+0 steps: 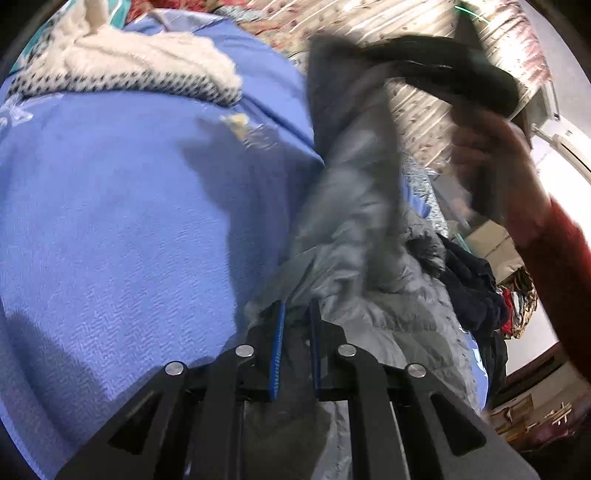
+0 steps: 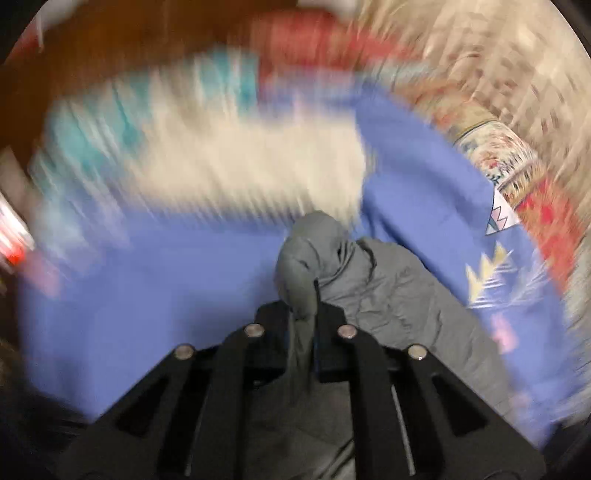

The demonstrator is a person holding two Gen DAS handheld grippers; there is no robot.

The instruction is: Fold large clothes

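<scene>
A grey puffer jacket (image 1: 369, 266) with a dark fur trim hangs over a blue bed sheet (image 1: 122, 221). My left gripper (image 1: 295, 314) is shut on a fold of the jacket's edge. In the left wrist view my right gripper (image 1: 454, 74) shows blurred at the upper right, holding the jacket's upper part lifted. In the right wrist view my right gripper (image 2: 303, 306) is shut on a bunched grey fold of the jacket (image 2: 391, 295), above the blue sheet (image 2: 147, 280). That view is strongly motion-blurred.
A white knitted sweater (image 1: 147, 62) with a dark patterned band lies on the sheet at the far left. Dark clothes (image 1: 472, 288) are piled to the right of the jacket. A floral bedcover (image 1: 406, 22) lies beyond. The person's red sleeve (image 1: 557, 273) is at the right.
</scene>
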